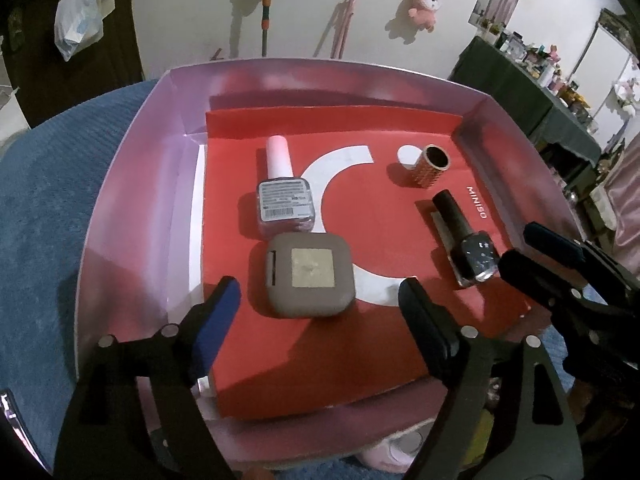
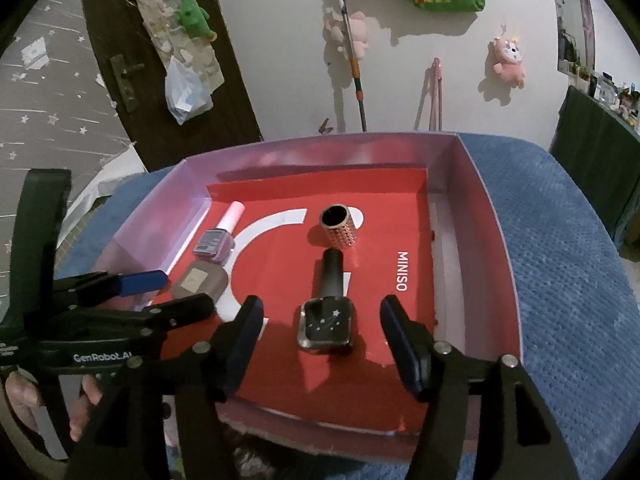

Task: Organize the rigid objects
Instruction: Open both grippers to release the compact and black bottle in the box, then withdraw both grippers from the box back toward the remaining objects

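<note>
red liner in the pink box [image 1: 132, 184] is seen loaded with four items, while the left gripper [image 1: 316, 304] and right gripper [image 2: 320, 334] are held parted, empty.

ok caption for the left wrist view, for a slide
Open left gripper above a grey compact in a pink tray, bottles alongside.

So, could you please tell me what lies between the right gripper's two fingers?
The black nail polish bottle lies on the red card between the right gripper's open fingers, untouched, as the right wrist view shows.
</note>
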`<state>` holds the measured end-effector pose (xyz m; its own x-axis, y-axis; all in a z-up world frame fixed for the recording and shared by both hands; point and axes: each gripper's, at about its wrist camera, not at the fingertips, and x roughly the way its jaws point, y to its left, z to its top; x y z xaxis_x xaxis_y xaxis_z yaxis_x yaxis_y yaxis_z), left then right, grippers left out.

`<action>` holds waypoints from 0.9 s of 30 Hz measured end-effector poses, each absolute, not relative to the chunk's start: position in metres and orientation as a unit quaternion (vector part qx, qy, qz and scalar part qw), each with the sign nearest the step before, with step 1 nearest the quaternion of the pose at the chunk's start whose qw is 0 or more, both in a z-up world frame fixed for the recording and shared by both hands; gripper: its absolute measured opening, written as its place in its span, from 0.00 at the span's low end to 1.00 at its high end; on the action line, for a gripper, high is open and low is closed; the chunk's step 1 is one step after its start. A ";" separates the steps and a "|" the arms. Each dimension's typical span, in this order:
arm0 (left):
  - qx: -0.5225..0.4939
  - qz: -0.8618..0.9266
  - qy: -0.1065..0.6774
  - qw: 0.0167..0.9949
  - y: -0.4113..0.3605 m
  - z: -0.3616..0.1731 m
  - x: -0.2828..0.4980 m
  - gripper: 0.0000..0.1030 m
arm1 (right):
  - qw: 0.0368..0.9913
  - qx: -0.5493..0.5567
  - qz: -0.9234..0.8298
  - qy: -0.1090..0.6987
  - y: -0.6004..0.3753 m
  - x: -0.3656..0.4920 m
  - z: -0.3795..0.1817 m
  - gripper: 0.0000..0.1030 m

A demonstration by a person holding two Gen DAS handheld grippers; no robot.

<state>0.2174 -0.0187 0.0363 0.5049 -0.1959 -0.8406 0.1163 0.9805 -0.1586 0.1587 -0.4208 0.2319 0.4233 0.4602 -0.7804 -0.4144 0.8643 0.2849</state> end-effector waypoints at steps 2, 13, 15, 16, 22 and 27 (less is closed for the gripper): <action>-0.036 -0.090 0.485 0.869 -0.021 0.040 0.216 0.84 | 0.844 0.030 0.262 0.466 -0.423 0.155 0.236 0.68; -0.030 -0.102 0.454 0.885 -0.024 0.053 0.192 0.96 | 0.852 0.067 0.283 0.435 -0.438 0.134 0.260 0.88; -0.026 -0.096 0.441 0.892 -0.024 0.056 0.186 1.00 | 0.854 0.070 0.285 0.430 -0.440 0.131 0.263 0.91; -0.026 -0.094 0.435 0.895 -0.022 0.058 0.184 1.00 | 0.855 0.070 0.286 0.427 -0.440 0.130 0.265 0.92; -0.028 -0.083 0.388 0.917 -0.014 0.072 0.168 1.00 | 0.862 0.068 0.287 0.412 -0.439 0.122 0.272 1.00; -0.016 -0.072 0.362 0.929 -0.011 0.080 0.154 1.00 | 0.865 0.064 0.294 0.402 -0.437 0.110 0.276 1.00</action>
<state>0.1544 -0.0106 0.0799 0.7283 -0.1446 -0.6698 0.1219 0.9892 -0.0810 0.1104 -0.4372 0.2762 0.5039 0.5591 -0.6584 -0.4568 0.8194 0.3462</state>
